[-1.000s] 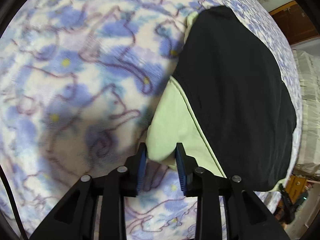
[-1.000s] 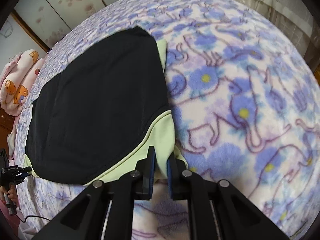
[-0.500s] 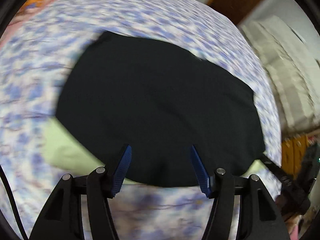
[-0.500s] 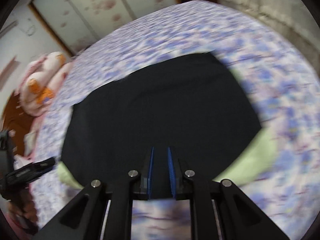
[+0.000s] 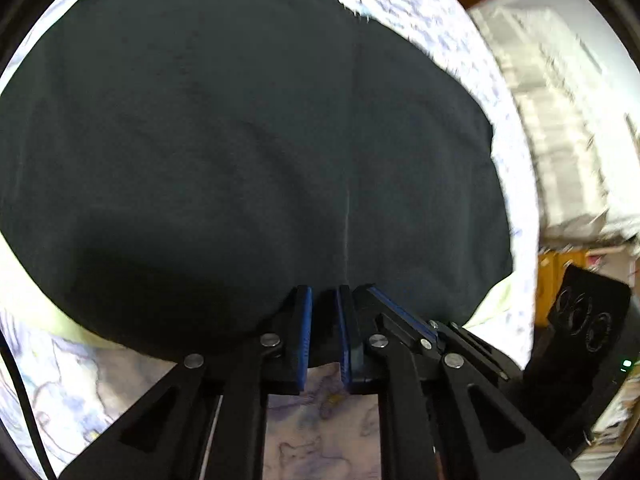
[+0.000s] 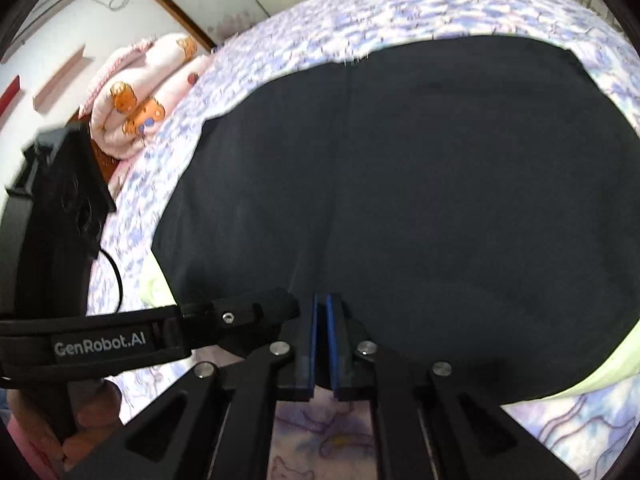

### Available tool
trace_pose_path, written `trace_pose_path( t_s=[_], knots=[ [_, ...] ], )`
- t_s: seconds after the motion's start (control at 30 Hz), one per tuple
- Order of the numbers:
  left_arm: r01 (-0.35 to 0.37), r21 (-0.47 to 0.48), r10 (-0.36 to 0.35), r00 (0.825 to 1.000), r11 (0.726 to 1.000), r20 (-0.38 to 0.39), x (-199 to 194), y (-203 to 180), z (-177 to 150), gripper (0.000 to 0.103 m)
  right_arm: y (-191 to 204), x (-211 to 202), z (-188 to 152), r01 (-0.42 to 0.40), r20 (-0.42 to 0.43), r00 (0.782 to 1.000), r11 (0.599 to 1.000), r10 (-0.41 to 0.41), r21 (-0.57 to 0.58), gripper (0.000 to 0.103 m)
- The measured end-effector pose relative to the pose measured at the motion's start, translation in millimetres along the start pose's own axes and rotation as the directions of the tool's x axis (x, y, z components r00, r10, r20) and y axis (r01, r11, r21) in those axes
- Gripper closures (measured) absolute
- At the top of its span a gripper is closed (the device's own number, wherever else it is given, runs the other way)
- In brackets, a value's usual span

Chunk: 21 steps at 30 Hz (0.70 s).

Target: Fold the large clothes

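A large black garment (image 5: 240,140) with pale green trim (image 5: 486,304) lies flat on the flowered bed cover; it also fills the right wrist view (image 6: 440,200), green trim (image 6: 592,376) at its right. My left gripper (image 5: 324,300) is shut on the garment's near edge at its middle. My right gripper (image 6: 321,304) is shut on the same near edge, right beside the left one. The right gripper's fingers (image 5: 400,316) show in the left wrist view, and the left gripper's arm (image 6: 160,332) crosses the right wrist view.
The blue and purple flowered bed cover (image 6: 400,4) surrounds the garment. A rolled pink quilt (image 6: 140,92) lies at the far left of the bed. A pale curtain (image 5: 560,140) and a wooden cabinet (image 5: 552,276) stand off the bed's right side.
Both grippers left the garment's green corners and swung to the middle of its near edge. The left gripper opened wide on the way and has closed on the black cloth.
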<state>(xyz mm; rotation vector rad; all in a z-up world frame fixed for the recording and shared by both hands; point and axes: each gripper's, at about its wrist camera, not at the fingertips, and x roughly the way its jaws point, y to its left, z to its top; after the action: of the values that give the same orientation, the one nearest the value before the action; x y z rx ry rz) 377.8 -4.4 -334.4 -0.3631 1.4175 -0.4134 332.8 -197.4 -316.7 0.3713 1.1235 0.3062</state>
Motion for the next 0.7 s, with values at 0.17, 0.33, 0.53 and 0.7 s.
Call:
trace_pose_path(
  t_s=[0.17,0.33,0.53,0.7],
  knots=[
    [-0.114,-0.014,0.113,0.993,0.993,-0.026,25.2,-4.1,1.8,0.098,-6.3,23.6,-0.5,0.024,-0.042,0.999,1.000,-0.025,-0.012,0.103],
    [-0.170,0.007,0.170,0.985,0.985,0.006,30.8,-5.6,0.8,0.102,-21.3,30.3,2.3,-0.026,-0.053,0.998,0.999,0.024,-0.043,0.103],
    [-0.178,-0.032,0.178,0.984,0.984,0.015,13.8,14.4,-2.0,0.102,-55.9,7.6,0.9,0.060,-0.044,0.997,0.995,-0.064,-0.083,0.103],
    [-0.282,-0.121,0.291,0.955,0.952,0.061,-12.8,54.4,-1.1,0.102,-88.8,-17.4,-2.4,0.140,-0.044,0.988,0.984,-0.146,-0.112,0.103]
  ],
)
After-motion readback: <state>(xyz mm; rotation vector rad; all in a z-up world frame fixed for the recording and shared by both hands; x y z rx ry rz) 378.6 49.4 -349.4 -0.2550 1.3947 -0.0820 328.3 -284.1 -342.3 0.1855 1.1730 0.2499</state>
